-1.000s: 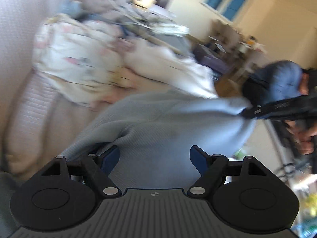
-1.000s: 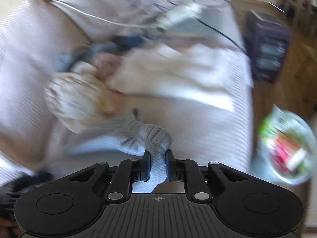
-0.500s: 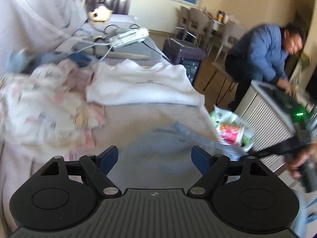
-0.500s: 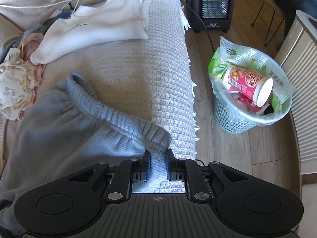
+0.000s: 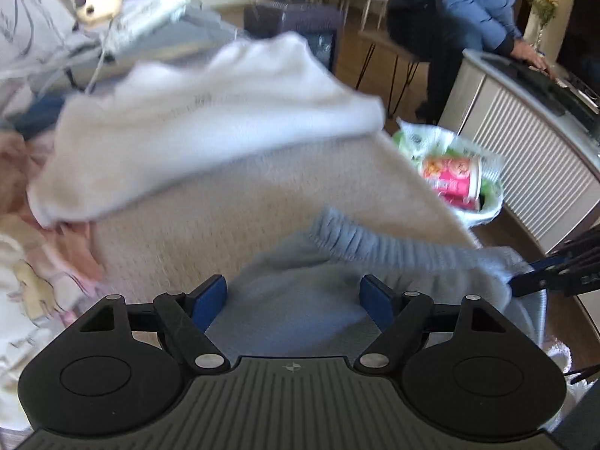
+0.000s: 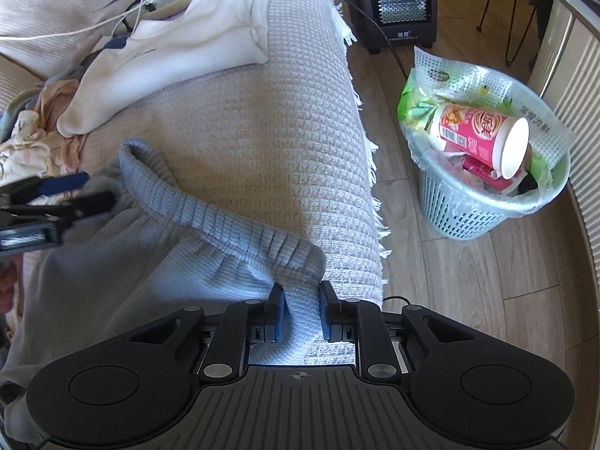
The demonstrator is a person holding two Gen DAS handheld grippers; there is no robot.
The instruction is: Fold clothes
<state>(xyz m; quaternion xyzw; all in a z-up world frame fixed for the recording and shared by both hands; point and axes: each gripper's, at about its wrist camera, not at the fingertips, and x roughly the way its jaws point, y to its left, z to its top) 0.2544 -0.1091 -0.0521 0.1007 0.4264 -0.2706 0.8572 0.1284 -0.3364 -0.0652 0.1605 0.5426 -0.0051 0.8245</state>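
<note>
On top of the beige waffle-weave sofa cover (image 6: 270, 120), spread out flat-ish: pale blue knit sweatpants (image 6: 123, 262) with a chunky ribbed elastic waistband (image 6: 210, 217) running diagonally, gathered and puckered, body fabric soft and a bit rumpled. Right gripper (image 6: 299, 302) at the waistband's near end by the sofa's front edge, jaws narrow but easing apart, cloth bunched between the pads. Left gripper (image 5: 294, 298) hovering over the pants' middle, jaws wide, holding nothing, just fabric under the gap. Further back, a white folded sweatshirt (image 6: 180, 41). Off to the side on the wood floor, a pale blue plastic wastebasket (image 6: 483, 202).
</note>
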